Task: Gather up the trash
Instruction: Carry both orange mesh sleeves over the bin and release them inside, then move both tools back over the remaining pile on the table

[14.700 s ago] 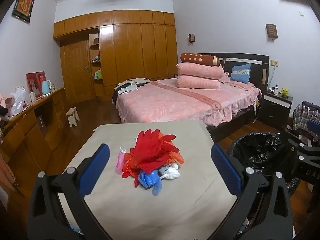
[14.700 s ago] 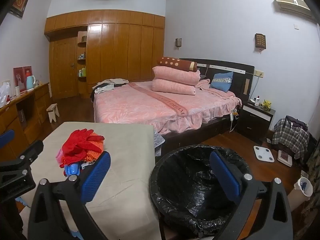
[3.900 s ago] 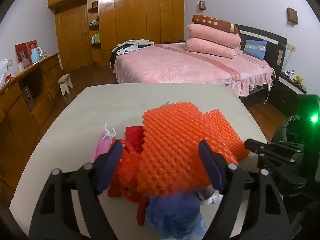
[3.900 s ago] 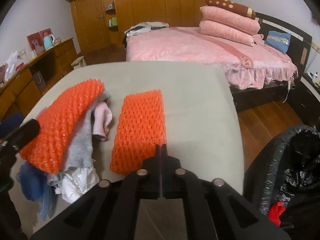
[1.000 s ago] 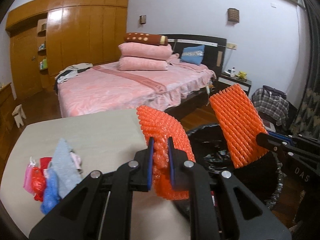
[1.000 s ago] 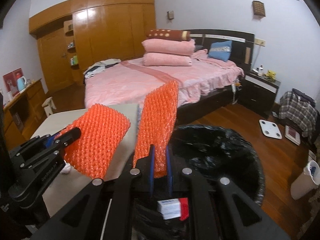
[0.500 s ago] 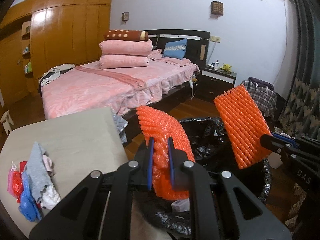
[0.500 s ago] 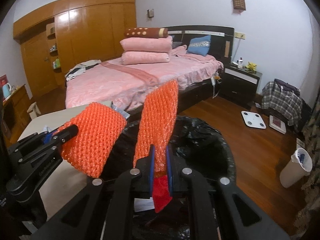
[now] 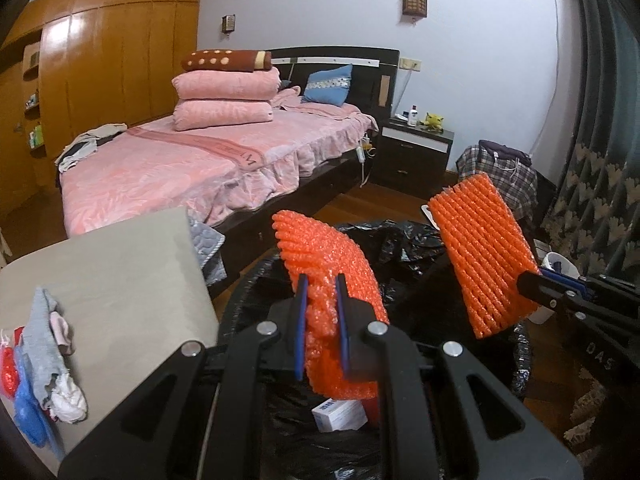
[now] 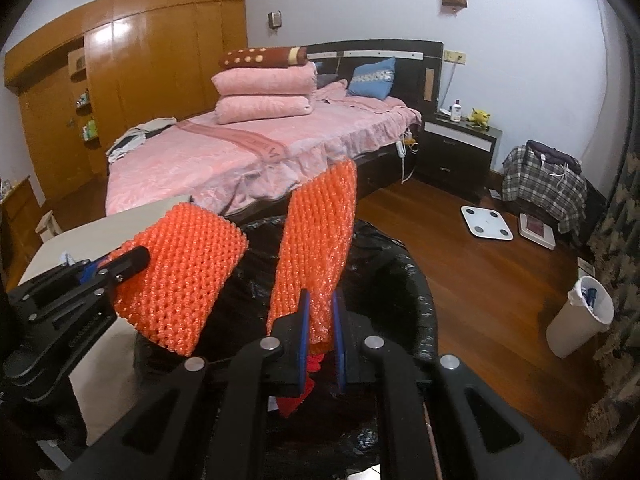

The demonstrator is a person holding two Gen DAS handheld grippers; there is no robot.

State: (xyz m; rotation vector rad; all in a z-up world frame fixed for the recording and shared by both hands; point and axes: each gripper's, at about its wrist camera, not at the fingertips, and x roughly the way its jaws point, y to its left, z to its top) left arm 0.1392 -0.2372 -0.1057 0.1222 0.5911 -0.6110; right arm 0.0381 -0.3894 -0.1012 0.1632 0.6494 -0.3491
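Left gripper point(image 9: 322, 312) is clamped on one orange foam-mesh fruit sleeve point(image 9: 332, 272); my right gripper point(image 10: 319, 322) pinches a second orange foam-mesh sleeve point(image 10: 316, 240). Both sleeves look featherlight, soft and squashy, so an edge pinch suffices, though they may cling to the pads on release. Each stands up out of its jaws, right over the black-bag-lined trash bin point(image 10: 416, 300). More soft scraps point(image 9: 44, 352) remain on the grey bench point(image 9: 120, 276) to my left.
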